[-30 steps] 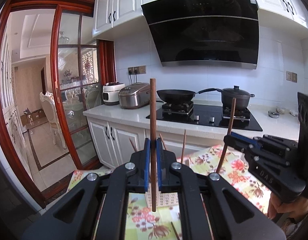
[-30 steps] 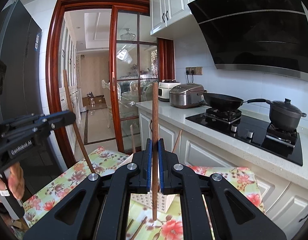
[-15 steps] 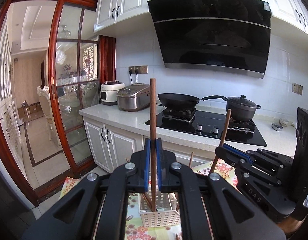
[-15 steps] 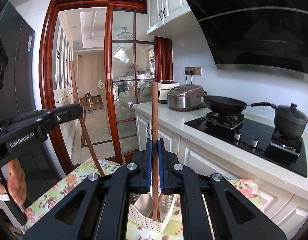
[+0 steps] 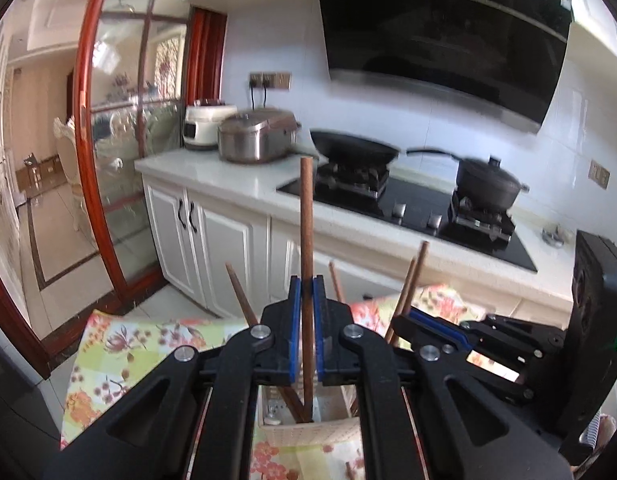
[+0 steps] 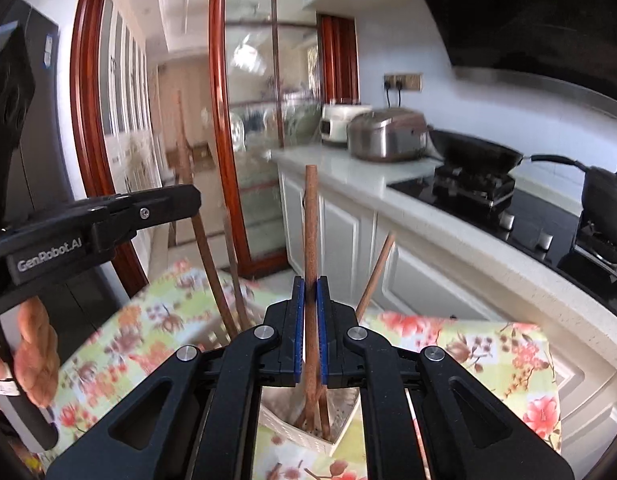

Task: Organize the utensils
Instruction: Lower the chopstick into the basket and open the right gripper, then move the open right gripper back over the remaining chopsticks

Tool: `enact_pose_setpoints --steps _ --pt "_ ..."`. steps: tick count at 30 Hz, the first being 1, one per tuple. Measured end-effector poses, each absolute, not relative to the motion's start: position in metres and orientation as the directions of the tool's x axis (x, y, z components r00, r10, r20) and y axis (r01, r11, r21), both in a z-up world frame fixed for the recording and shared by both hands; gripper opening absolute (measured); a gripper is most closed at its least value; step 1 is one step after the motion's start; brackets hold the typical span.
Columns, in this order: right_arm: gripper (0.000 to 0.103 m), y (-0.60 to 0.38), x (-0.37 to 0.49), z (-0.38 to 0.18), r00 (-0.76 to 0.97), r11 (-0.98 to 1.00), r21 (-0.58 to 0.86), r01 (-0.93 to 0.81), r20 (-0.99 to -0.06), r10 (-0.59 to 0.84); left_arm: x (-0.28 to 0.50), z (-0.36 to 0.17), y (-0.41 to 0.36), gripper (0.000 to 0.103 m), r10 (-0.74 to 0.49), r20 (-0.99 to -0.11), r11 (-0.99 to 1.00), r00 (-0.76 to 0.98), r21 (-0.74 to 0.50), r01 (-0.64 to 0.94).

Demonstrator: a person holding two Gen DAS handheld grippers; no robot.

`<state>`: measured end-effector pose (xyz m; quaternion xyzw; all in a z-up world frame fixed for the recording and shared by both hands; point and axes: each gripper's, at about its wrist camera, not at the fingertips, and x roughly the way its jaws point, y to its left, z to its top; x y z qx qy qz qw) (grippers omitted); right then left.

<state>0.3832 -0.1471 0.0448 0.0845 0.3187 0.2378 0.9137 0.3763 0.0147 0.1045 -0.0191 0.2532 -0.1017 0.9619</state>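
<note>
My left gripper [image 5: 307, 292] is shut on a brown wooden chopstick [image 5: 306, 220], held upright with its lower end inside a white perforated utensil basket [image 5: 300, 434]. My right gripper [image 6: 310, 292] is shut on another brown chopstick [image 6: 310, 220], also upright with its lower end in the white basket [image 6: 304, 436]. Several more chopsticks [image 5: 238, 292] lean in the basket. The right gripper shows at the right of the left wrist view [image 5: 412, 320]; the left gripper shows at the left of the right wrist view [image 6: 188, 200].
The basket stands on a floral tablecloth [image 5: 120, 352]. Behind it runs a white counter [image 5: 212, 168] with rice cookers, a wok and a black pot [image 5: 488, 180] on a hob. A red-framed glass door [image 6: 244, 120] stands at the left.
Both grippers have come down over the basket, and both held chopsticks now have their lower ends inside it. The two grippers have moved closer together.
</note>
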Motion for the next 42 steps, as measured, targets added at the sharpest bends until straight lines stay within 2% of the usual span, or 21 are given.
enact_pose_setpoints --steps 4,7,9,11,13,14,16,18,20,27,29,32,42 --pt "0.007 -0.143 0.394 0.023 0.645 0.863 0.353 -0.362 -0.573 0.505 0.391 0.082 0.019 0.006 -0.197 -0.527 0.98 0.826 -0.091 0.176" --pt "0.015 -0.141 0.399 0.012 0.632 0.867 0.361 -0.344 -0.594 0.498 0.396 0.068 0.023 0.01 -0.193 -0.546 0.981 0.816 -0.094 0.168" --pt "0.024 -0.143 0.399 0.007 0.629 0.861 0.38 -0.338 -0.589 0.507 0.397 0.062 0.027 0.032 -0.185 -0.551 0.983 0.814 -0.098 0.157" --pt "0.038 -0.147 0.394 0.008 0.636 0.854 0.396 -0.338 -0.573 0.517 0.393 0.06 0.033 0.037 -0.186 -0.543 0.983 0.819 -0.112 0.149" --pt "0.039 -0.154 0.389 0.012 0.647 0.852 0.399 -0.339 -0.558 0.519 0.386 0.061 0.037 0.04 -0.173 -0.533 0.985 0.828 -0.106 0.137" --pt "0.039 -0.157 0.383 0.015 0.657 0.854 0.396 -0.337 -0.551 0.515 0.38 0.062 0.04 0.045 -0.156 -0.521 0.988 0.839 -0.097 0.124" --pt "0.039 -0.165 0.372 0.02 0.671 0.852 0.401 -0.337 -0.532 0.516 0.361 0.065 0.047 0.056 -0.112 -0.482 0.993 0.869 -0.072 0.088" --pt "0.039 -0.172 0.36 0.024 0.684 0.849 0.409 -0.335 -0.514 0.518 0.342 0.067 0.053 0.078 -0.06 -0.439 0.998 0.897 -0.054 0.04" --pt "0.039 -0.175 0.352 0.024 0.684 0.847 0.414 -0.334 -0.512 0.52 0.326 0.067 0.056 0.085 -0.026 -0.406 0.999 0.913 -0.045 0.008" --pt "0.039 -0.171 0.32 0.017 0.678 0.853 0.414 -0.318 -0.529 0.51 0.293 0.046 0.054 0.086 -0.007 -0.454 1.0 0.891 -0.02 -0.003" --pt "0.039 -0.171 0.303 0.015 0.685 0.854 0.414 -0.316 -0.523 0.507 0.278 0.037 0.053 0.089 -0.007 -0.461 1.0 0.887 -0.02 -0.002" --pt "0.039 -0.168 0.277 0.009 0.688 0.861 0.396 -0.319 -0.529 0.497 0.252 0.02 0.054 0.093 -0.002 -0.468 0.999 0.884 -0.037 -0.017" --pt "0.039 -0.169 0.224 -0.022 0.651 0.849 0.435 -0.3 -0.557 0.515 0.199 -0.028 0.057 0.093 -0.034 -0.54 0.993 0.841 -0.114 -0.033"
